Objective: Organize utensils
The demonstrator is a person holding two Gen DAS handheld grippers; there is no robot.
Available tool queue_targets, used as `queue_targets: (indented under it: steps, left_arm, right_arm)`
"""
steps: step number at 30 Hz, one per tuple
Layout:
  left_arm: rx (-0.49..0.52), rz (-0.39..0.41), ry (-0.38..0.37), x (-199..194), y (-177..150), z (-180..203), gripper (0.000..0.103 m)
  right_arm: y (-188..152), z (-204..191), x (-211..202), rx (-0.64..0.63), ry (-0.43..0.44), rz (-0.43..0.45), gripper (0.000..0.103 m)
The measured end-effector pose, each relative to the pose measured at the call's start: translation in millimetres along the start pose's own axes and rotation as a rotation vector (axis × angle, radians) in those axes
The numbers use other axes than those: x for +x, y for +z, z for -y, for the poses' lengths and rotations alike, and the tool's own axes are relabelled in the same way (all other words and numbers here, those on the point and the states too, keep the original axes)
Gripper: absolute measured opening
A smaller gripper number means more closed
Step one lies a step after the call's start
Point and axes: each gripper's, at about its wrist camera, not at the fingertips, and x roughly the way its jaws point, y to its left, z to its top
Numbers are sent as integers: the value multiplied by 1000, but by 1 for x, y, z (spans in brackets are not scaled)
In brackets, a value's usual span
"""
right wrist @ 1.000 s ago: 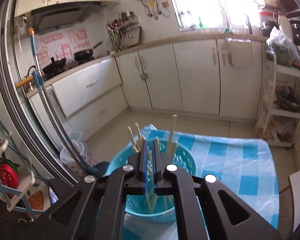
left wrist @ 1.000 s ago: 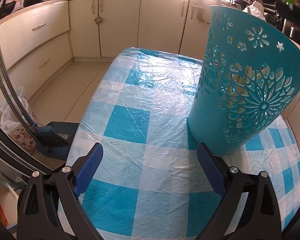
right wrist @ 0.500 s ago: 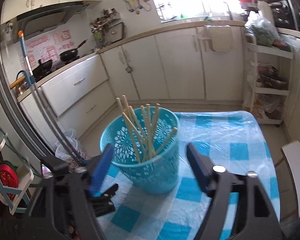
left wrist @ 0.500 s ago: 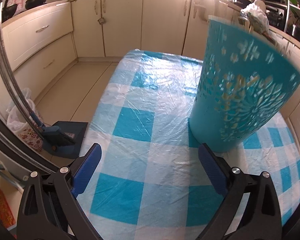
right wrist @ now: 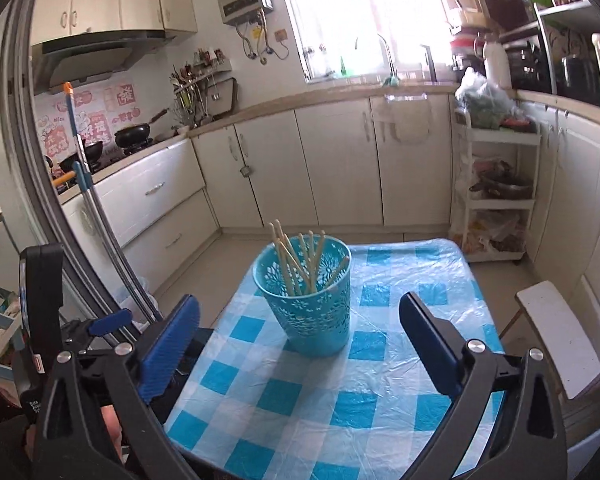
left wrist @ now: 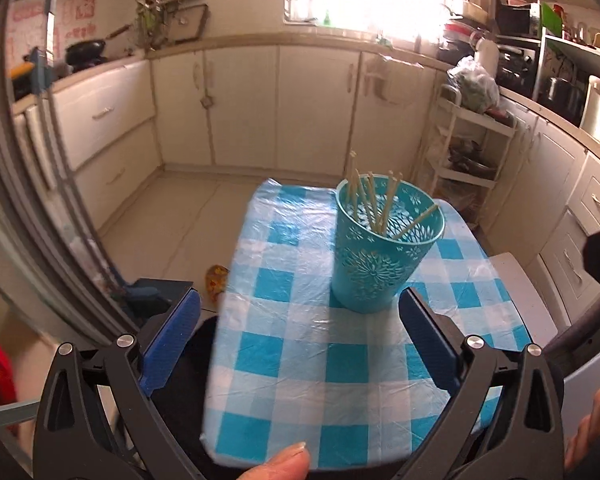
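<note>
Chopsticks (right wrist: 300, 262) stand loose in the teal basket (right wrist: 312, 312) mid-table (right wrist: 380, 392); both grippers (left wrist: 300, 332) (right wrist: 300, 334) released, empty; sticks look light, stiff, slippery, so pinch mid-shaft.

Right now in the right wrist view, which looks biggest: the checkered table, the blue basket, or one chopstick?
1. checkered table
2. blue basket
3. one chopstick, thinnest and clearly smallest

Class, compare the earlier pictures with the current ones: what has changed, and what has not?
The right gripper, shut on chopsticks over the basket before, has just been opening, empty, and pulled back. The left gripper drew back too, open throughout. The basket stays upright on the checked tablecloth, chopsticks inside.
</note>
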Motion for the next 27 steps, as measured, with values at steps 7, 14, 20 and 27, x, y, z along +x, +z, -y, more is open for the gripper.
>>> queue_targets:
  steps: [7, 14, 20, 27]
  left_arm:
    - [-9, 12, 40, -83, 0, -5, 96]
    - [-8, 83, 80, -133, -20, -5, 95]
    - [-8, 116, 81, -154, -30, -4, 95]
    - [-12, 148, 98, -172, -37, -6, 95]
  right_arm:
    - [0, -23, -68, 6, -4, 97, 96]
    - [-35, -48, -108, -3, -4, 123, 96]
    - [-47, -56, -125, -4, 29, 114, 96]
    - [-47, -53, -142, 19, 13, 180, 96]
